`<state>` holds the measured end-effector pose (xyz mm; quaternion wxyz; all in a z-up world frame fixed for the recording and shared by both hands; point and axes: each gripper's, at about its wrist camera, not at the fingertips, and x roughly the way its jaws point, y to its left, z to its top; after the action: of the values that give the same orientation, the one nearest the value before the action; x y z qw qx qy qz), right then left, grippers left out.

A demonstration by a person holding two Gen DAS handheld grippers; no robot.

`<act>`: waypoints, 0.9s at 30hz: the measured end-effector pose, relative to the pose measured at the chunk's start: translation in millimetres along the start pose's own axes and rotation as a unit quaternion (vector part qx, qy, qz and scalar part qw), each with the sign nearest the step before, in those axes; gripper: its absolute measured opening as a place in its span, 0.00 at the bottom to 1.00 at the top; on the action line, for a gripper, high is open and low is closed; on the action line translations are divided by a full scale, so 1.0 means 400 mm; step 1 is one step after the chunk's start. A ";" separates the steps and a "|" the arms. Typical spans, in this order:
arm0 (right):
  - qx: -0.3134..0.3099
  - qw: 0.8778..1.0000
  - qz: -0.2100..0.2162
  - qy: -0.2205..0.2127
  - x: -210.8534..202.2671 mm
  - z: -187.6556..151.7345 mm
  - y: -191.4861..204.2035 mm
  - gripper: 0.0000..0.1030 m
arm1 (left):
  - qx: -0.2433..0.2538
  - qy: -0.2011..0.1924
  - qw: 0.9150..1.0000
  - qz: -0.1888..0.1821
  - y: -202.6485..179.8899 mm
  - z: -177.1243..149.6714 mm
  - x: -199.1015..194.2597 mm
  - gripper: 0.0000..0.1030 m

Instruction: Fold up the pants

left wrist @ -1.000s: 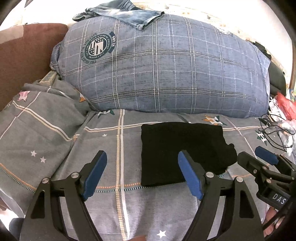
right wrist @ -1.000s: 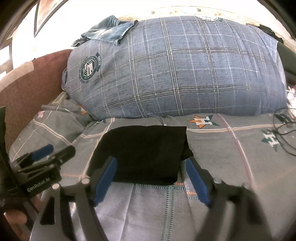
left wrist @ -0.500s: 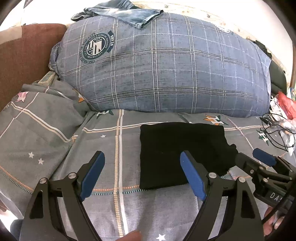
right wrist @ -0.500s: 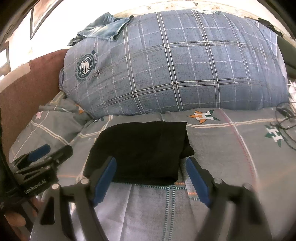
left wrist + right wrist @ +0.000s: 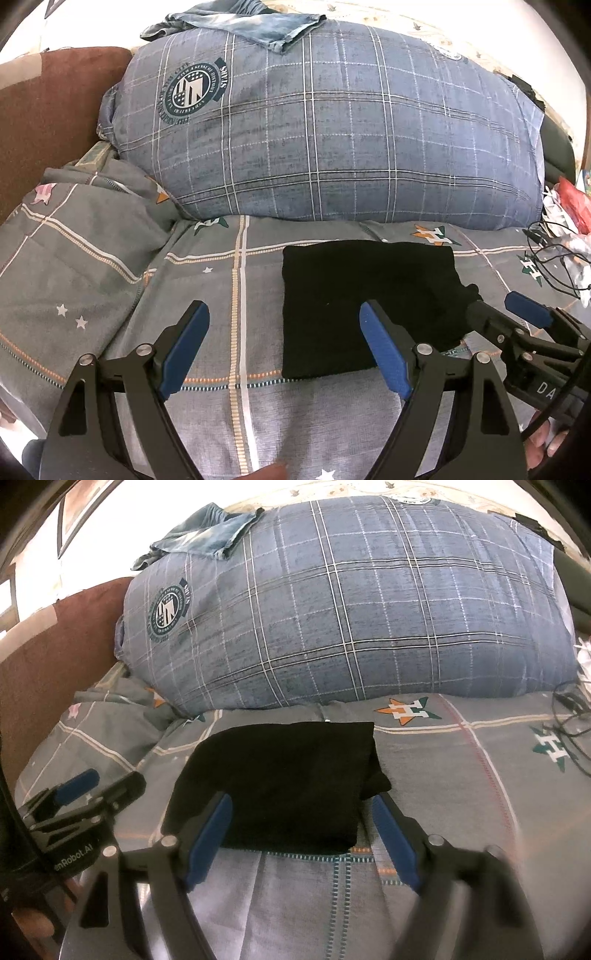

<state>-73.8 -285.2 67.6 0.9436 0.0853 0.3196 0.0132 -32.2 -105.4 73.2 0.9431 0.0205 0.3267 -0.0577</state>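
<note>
Black fabric pants, folded into a rectangle, are laid on grey checked bedding; left gripper and right gripper are held released, grasping nothing.

A bed spread with a grey checked sheet carries the folded black pants, lying flat near the middle. Behind them sits a big blue plaid pillow; tangled black cables lie at the right edge.

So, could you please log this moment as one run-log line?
pants: black, folded, flat on bedspread | left gripper: open, empty | right gripper: open, empty, above pants' near edge | pillow: behind pants
</note>
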 end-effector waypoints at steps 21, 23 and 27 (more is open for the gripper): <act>-0.004 1.000 0.001 0.012 0.030 -0.003 0.012 0.78 | -0.004 0.014 1.000 0.001 0.009 -0.008 0.024 0.82; -0.004 1.000 0.000 0.015 0.034 -0.003 0.013 0.78 | -0.004 0.017 1.000 0.000 0.011 -0.008 0.029 0.82; -0.003 1.000 0.001 0.017 0.037 -0.004 0.013 0.78 | -0.004 0.017 1.000 0.002 0.011 -0.008 0.031 0.82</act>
<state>-62.7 -278.8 58.1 0.9384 0.0825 0.3352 0.0162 -23.9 -102.1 62.9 0.9375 0.0178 0.3432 -0.0544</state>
